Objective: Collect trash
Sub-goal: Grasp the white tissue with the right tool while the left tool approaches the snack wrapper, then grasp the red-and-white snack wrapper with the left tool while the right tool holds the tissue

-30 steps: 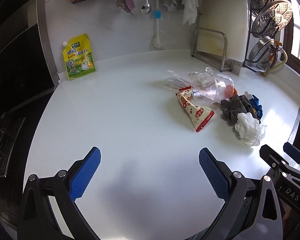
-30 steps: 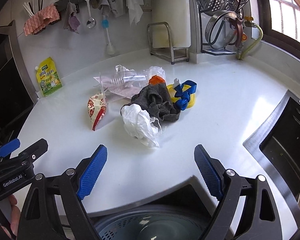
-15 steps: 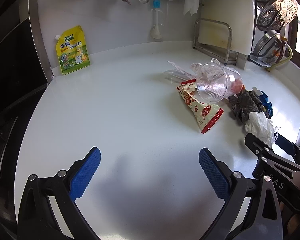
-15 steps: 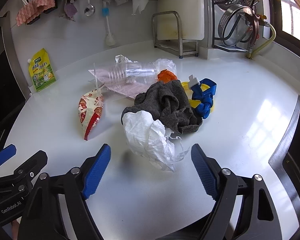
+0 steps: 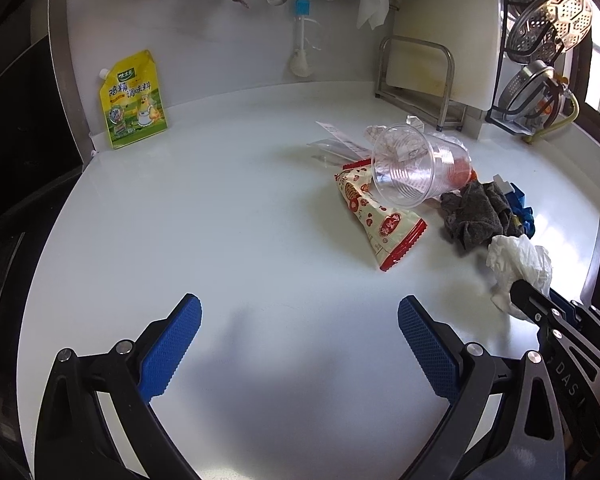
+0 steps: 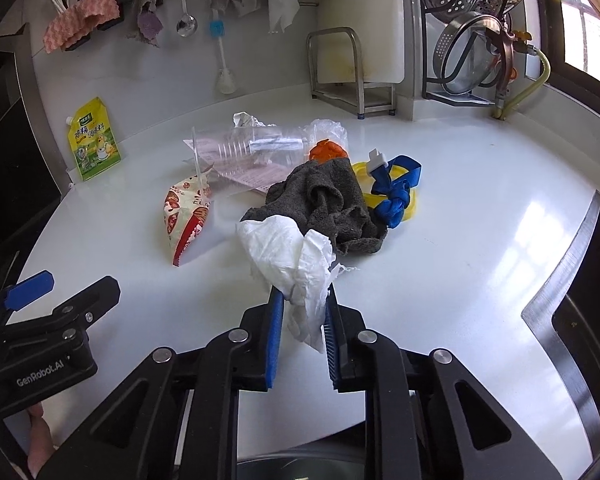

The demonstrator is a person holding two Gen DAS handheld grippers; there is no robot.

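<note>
My right gripper (image 6: 302, 300) is shut on the near end of a crumpled white tissue (image 6: 288, 256) that lies on the white counter (image 6: 480, 216); the tissue (image 5: 518, 264) also shows at the right of the left wrist view. Behind it lie a grey rag (image 6: 324, 200), a red and white snack wrapper (image 6: 186, 216), a clear plastic cup (image 6: 252, 146) on its side and a blue strap (image 6: 396, 190) over a yellow lid. My left gripper (image 5: 300, 332) hovers open over bare counter, left of the pile, with nothing between its fingers.
A yellow seasoning pouch (image 5: 134, 98) leans on the back wall at the left. A cutting board rack (image 6: 352, 68) and a steamer rack (image 6: 476, 40) stand at the back right. A sink (image 6: 580, 312) opens at the right. Below the counter's near edge a bin rim shows.
My right gripper moved forward to the tissue and its jaws went from wide open to shut on it. My left gripper crept forward a little and stayed open.
</note>
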